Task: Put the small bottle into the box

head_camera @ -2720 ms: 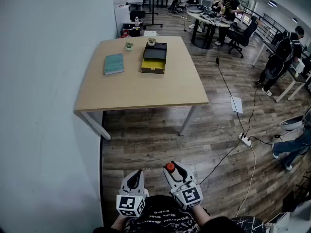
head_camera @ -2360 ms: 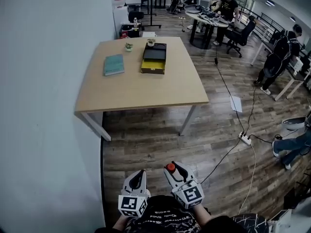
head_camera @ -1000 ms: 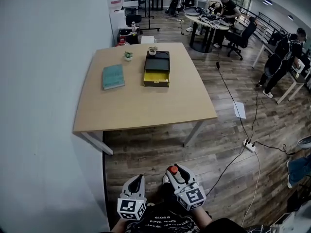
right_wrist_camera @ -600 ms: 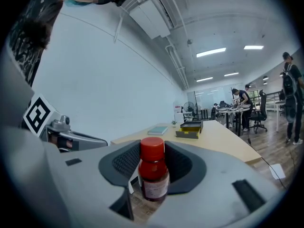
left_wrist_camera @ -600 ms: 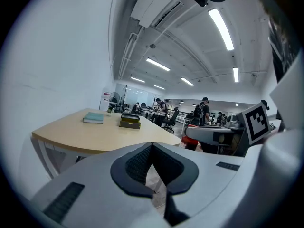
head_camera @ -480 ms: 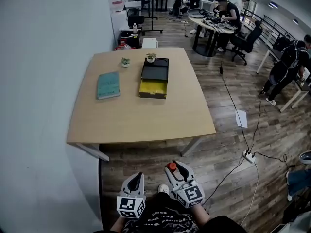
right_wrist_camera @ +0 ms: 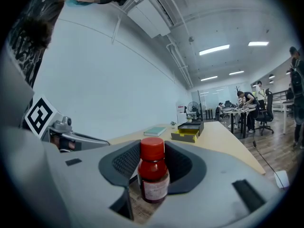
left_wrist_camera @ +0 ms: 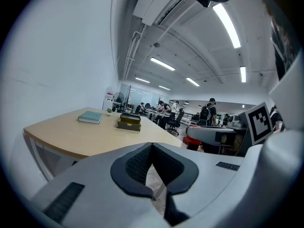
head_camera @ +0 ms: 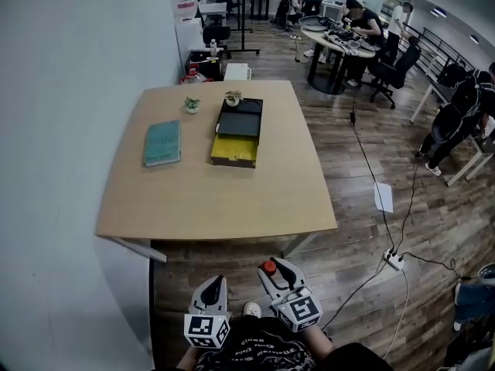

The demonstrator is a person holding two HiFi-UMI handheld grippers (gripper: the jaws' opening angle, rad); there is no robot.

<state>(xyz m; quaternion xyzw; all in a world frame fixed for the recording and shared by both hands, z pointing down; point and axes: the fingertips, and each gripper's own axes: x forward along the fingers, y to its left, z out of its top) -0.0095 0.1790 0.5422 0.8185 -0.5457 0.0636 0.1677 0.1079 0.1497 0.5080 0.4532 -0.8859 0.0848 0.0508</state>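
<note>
Two tongs hung short of the tabletop's (head_camera: 232, 199) near edge: my right gripper (head_camera: 272, 269) pinched the small bottle (right_wrist_camera: 153, 175) upright, my left gripper (head_camera: 216, 284) was pressed together, empty. With the box (head_camera: 236, 140) open toward the far edge, I judged a level, cap-up carry best.

Bright ceiling strip lights (left_wrist_camera: 228, 25), soft shadows, fisheye bending, dark vignetted corners
</note>
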